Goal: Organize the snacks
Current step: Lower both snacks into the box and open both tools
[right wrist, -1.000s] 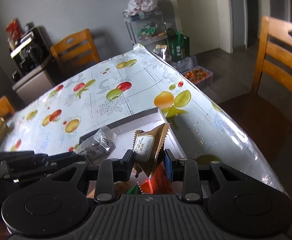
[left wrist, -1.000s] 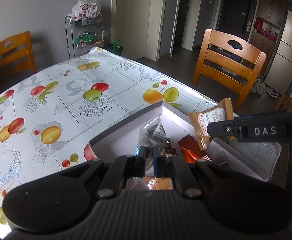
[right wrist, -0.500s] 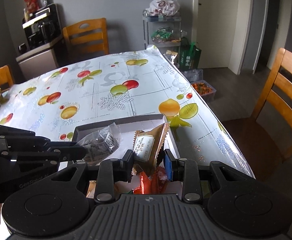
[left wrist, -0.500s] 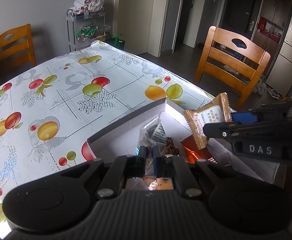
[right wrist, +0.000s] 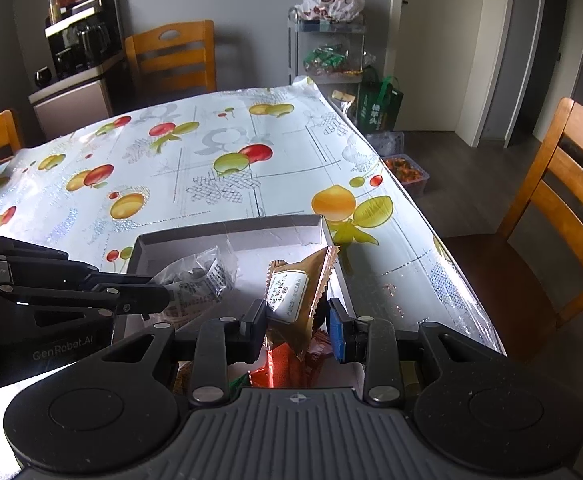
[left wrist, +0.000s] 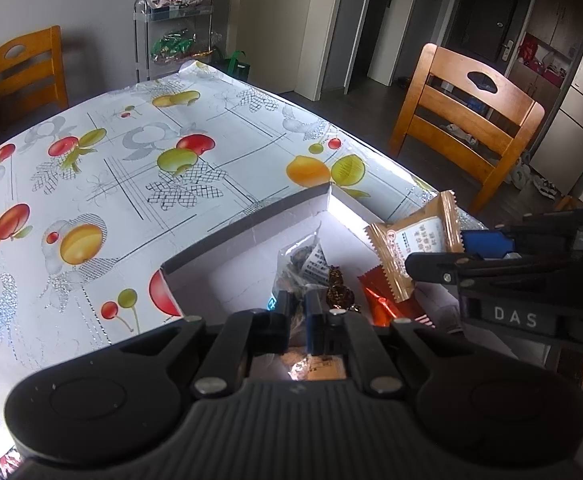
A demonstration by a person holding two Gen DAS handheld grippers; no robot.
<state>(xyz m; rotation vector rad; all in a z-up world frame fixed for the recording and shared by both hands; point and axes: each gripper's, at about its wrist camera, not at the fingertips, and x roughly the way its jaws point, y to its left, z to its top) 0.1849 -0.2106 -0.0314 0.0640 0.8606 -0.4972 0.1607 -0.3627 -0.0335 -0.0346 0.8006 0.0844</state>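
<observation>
My left gripper [left wrist: 297, 308] is shut on a clear packet of dark snacks [left wrist: 303, 262], held over the white cardboard box [left wrist: 251, 232]; the packet also shows in the right wrist view [right wrist: 199, 280]. My right gripper [right wrist: 295, 320] is shut on a tan biscuit packet [right wrist: 297, 288], held above the box's right side [right wrist: 231, 236]; the packet also shows in the left wrist view [left wrist: 415, 244]. Inside the box lie an orange-red wrapper [left wrist: 383, 304], a small brown candy [left wrist: 337, 288] and other wrappers.
The table wears a fruit-print cloth [left wrist: 131, 160]. A wooden chair [left wrist: 467, 128] stands past the table's right edge. A wire rack with bags [right wrist: 327, 40] stands behind the far end. A coffee machine on a cabinet [right wrist: 79, 60] stands at the far left.
Both grippers have risen slightly with their packets and the views have swung a little. The right gripper has come closer to the left one. The grips are unchanged.
</observation>
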